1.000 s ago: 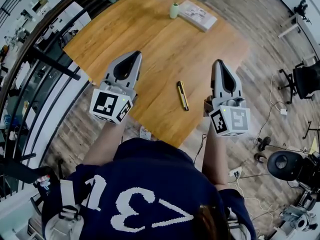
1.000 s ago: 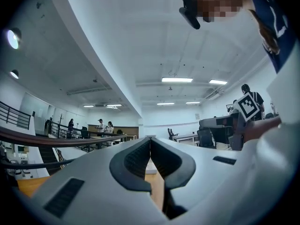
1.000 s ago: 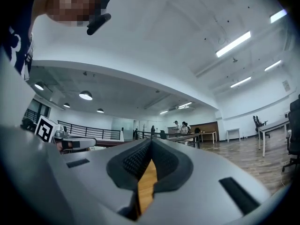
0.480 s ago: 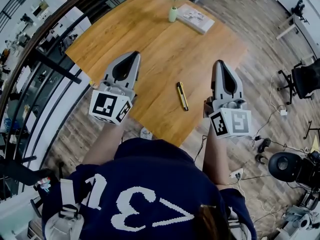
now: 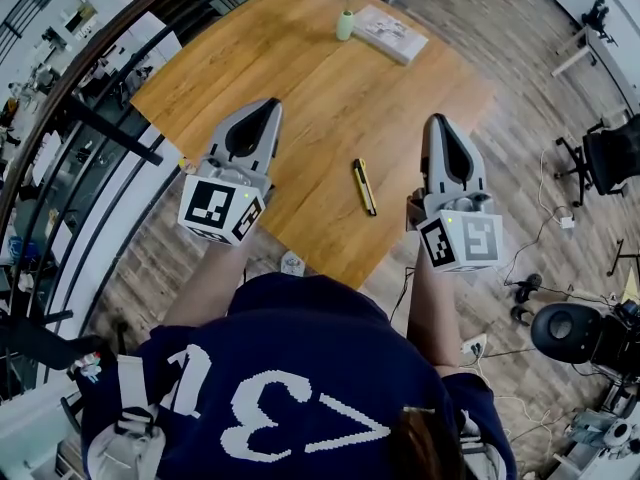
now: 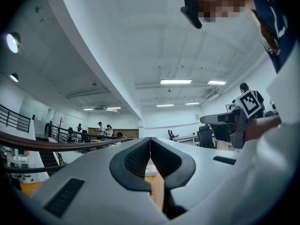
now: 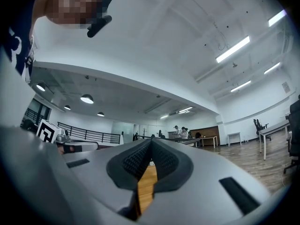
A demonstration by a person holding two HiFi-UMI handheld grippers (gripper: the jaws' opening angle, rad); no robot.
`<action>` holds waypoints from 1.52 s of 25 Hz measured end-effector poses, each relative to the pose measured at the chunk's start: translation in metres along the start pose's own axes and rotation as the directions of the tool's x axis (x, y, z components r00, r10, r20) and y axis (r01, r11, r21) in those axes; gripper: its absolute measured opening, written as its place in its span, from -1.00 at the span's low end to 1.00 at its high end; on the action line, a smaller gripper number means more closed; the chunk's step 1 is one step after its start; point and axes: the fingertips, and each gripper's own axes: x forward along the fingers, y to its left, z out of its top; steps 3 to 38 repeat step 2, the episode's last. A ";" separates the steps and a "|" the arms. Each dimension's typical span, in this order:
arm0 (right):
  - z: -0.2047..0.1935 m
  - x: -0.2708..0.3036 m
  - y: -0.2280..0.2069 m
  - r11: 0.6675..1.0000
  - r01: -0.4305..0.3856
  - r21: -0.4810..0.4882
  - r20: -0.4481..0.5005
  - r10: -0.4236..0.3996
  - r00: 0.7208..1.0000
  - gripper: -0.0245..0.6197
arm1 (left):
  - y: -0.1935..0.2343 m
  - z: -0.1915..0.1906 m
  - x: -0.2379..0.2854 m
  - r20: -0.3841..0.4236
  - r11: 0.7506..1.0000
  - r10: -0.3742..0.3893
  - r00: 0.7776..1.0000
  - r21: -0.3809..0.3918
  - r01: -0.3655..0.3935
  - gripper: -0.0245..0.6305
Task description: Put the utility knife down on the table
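- Head view: the utility knife (image 5: 365, 188) lies flat on the wooden table (image 5: 330, 88), near the edge closest to me. It sits between my two claws and touches neither one.
- Head view: my left claw (image 5: 268, 108) and my right claw (image 5: 438, 121) both hang over the near part of the table, one on each side of the knife. I think the putting-down step is done, because the knife rests on the wood by itself.
- Head view: I count one knife, one table and two claws. At the far end I also count one small vase (image 5: 345, 23) with flowers and one book (image 5: 392, 33).
- Left gripper view: the two dark pads (image 6: 136, 158) are pressed together at the tip. Nothing is between them, so this claw is closed tight and empty. I cannot see the knife here.
- Right gripper view: these pads (image 7: 133, 162) also meet at the tip with nothing in them. I see only a strip of table wood below them, so this claw is closed and empty too.
- Next move: I think nothing needs grabbing. I only need to keep both claws away from the knife so I do not bump it.
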 end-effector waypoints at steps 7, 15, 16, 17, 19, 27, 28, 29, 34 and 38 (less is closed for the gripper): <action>-0.003 -0.002 0.000 1.000 -0.002 0.007 0.002 0.002 1.000 -0.85 | 0.000 0.001 -0.001 -0.001 1.000 -0.001 1.000 0.002 0.001 -0.87; -0.003 -0.002 0.000 1.000 -0.002 0.007 0.002 0.002 1.000 -0.85 | 0.000 0.001 -0.001 -0.001 1.000 -0.001 1.000 0.002 0.001 -0.87; -0.003 -0.002 0.000 1.000 -0.002 0.007 0.002 0.002 1.000 -0.85 | 0.000 0.001 -0.001 -0.001 1.000 -0.001 1.000 0.002 0.001 -0.87; -0.003 -0.002 0.000 1.000 -0.002 0.007 0.002 0.002 1.000 -0.85 | 0.000 0.001 -0.001 -0.001 1.000 -0.001 1.000 0.002 0.001 -0.87; -0.003 -0.002 0.000 1.000 -0.002 0.007 0.002 0.002 1.000 -0.85 | 0.000 0.001 -0.001 -0.001 1.000 -0.001 1.000 0.002 0.001 -0.87; -0.003 -0.002 0.000 1.000 -0.002 0.007 0.002 0.002 1.000 -0.85 | 0.000 0.001 -0.001 -0.001 1.000 -0.001 1.000 0.002 0.001 -0.87; -0.003 -0.002 0.000 1.000 -0.002 0.007 0.002 0.002 1.000 -0.85 | 0.000 0.001 -0.001 -0.001 1.000 -0.001 1.000 0.002 0.001 -0.87; -0.003 -0.002 0.000 1.000 -0.002 0.007 0.002 0.002 1.000 -0.85 | 0.000 0.001 -0.001 -0.001 1.000 -0.001 1.000 0.002 0.001 -0.87; -0.003 -0.002 0.000 1.000 -0.002 0.007 0.002 0.002 1.000 -0.85 | 0.000 0.001 -0.001 -0.001 1.000 -0.001 1.000 0.002 0.001 -0.87; -0.003 -0.002 0.000 1.000 -0.002 0.007 0.002 0.002 1.000 -0.85 | 0.000 0.001 -0.001 -0.001 1.000 -0.001 1.000 0.002 0.001 -0.87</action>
